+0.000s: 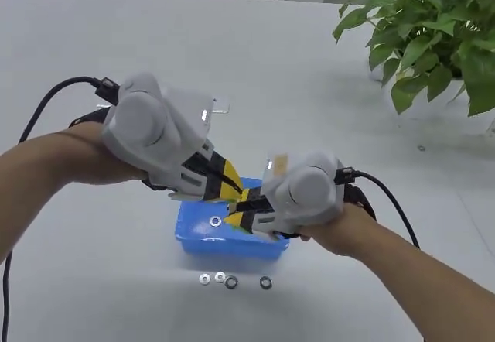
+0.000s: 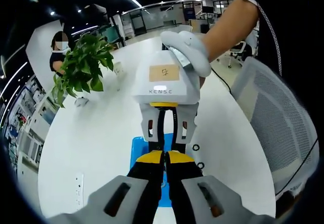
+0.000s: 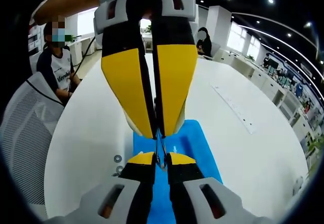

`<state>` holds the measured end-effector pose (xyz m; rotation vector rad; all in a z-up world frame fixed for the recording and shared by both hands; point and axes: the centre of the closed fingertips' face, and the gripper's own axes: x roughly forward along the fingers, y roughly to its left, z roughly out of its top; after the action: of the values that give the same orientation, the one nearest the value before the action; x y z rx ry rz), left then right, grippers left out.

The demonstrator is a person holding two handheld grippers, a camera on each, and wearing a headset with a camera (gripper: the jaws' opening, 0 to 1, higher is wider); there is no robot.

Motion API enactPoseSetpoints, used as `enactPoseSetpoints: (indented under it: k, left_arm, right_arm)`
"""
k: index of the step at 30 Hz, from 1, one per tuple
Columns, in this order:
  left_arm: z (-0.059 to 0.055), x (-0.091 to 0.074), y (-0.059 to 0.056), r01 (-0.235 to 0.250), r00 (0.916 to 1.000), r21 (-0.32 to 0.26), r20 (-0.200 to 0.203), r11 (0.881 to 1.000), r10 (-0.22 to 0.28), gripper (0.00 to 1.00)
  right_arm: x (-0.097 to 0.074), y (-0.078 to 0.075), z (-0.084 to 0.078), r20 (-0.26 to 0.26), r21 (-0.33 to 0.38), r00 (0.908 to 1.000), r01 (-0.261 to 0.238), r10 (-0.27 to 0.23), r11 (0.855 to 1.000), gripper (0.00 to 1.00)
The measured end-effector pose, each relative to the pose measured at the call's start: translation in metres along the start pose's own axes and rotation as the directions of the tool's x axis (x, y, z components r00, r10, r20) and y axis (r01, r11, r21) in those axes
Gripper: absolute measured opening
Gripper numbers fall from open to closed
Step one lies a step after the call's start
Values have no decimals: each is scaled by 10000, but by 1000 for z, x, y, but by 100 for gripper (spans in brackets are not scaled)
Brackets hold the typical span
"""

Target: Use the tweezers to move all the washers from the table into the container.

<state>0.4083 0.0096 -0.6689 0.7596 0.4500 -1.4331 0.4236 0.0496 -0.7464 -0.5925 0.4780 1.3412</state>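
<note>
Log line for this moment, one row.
left hand-held gripper: shut on tweezers | right hand-held gripper: shut on tweezers | container: one washer | table: four washers

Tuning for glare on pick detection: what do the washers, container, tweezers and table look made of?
Washers: metal, probably steel; silvery with bright glints. Container: likely plastic; saturated blue, smooth, soft sheen. Tweezers: thin silvery strip pinched between yellow-tipped jaws, looks like bare metal. Table: white, matte; laminate or painted, can't tell.
</note>
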Motion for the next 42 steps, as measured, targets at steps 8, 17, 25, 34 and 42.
enactPoseSetpoints:
  k: [8,17,25,34,42]
  left_arm:
    - [-14,5,8,-24,10000,-133,-12,9999,24,5]
    - [-25,14,9,61,10000,-425,-55,9991,-64,5]
    - [-30,20,11,104,9999,-541,-75,9985,-108,5]
    - [-32,24,11,167,9999,-631,-22,9979,-169,5]
    - [-32,24,12,160,9999,-686,54,9975,-157,5]
  right_arm:
    - [10,-7,-7,-52,-84,9999,-125,125,9999,10]
    - [21,-7,-17,-205,72,9991,-381,382,9992,10]
    - [25,-9,-23,-261,232,9985,-476,482,9986,11]
    - [27,-9,-28,-338,220,9981,-516,523,9984,11]
    - [26,-9,-28,-310,293,9981,-518,527,9982,11]
